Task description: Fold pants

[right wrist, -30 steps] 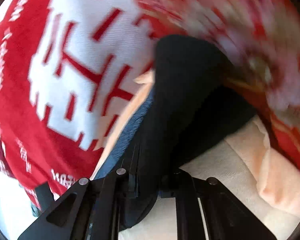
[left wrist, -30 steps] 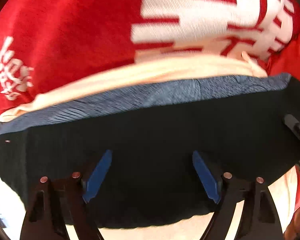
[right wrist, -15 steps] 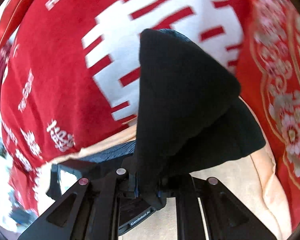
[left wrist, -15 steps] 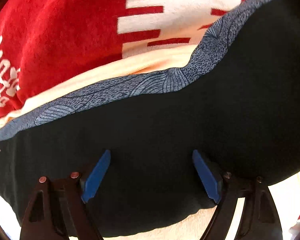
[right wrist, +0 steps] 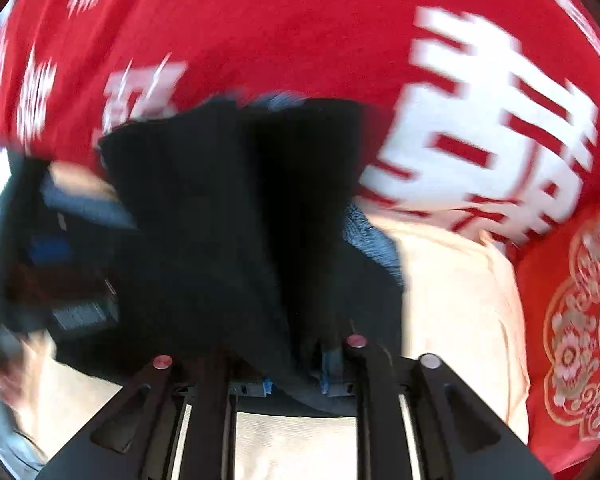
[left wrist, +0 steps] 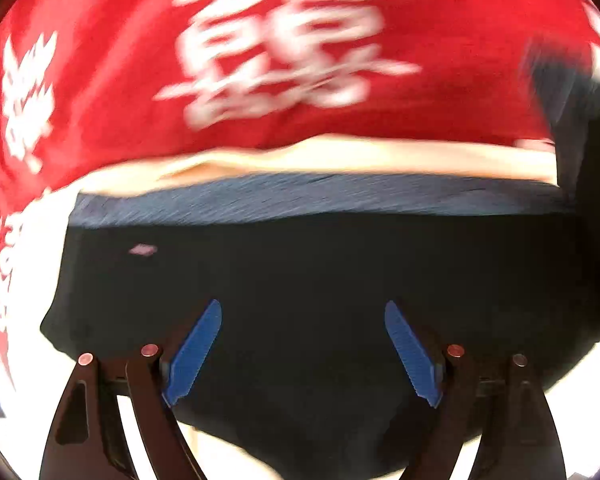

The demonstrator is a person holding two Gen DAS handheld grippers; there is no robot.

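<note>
Pants: the black fabric pants with a blue-grey patterned band [left wrist: 320, 300] lie on a cream cloth [left wrist: 340, 156] over the red white-lettered cover [left wrist: 100, 80].
Right gripper [right wrist: 296, 376]: fingers clenched on a lifted black fold.
Left gripper [left wrist: 300, 352]: fingers released, spread above the pants.
Change: since half a second ago the raised flap has swung leftward, so the fold is midway.
Earlier: the band now lies level.

Bright, even light; heavy motion blur in both views, fisheye bending, dark vignetted corners.

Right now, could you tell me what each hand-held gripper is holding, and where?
Right hand-held gripper: pinches the black pants by a bunched fold. Left hand-held gripper: open, holding nothing.
</note>
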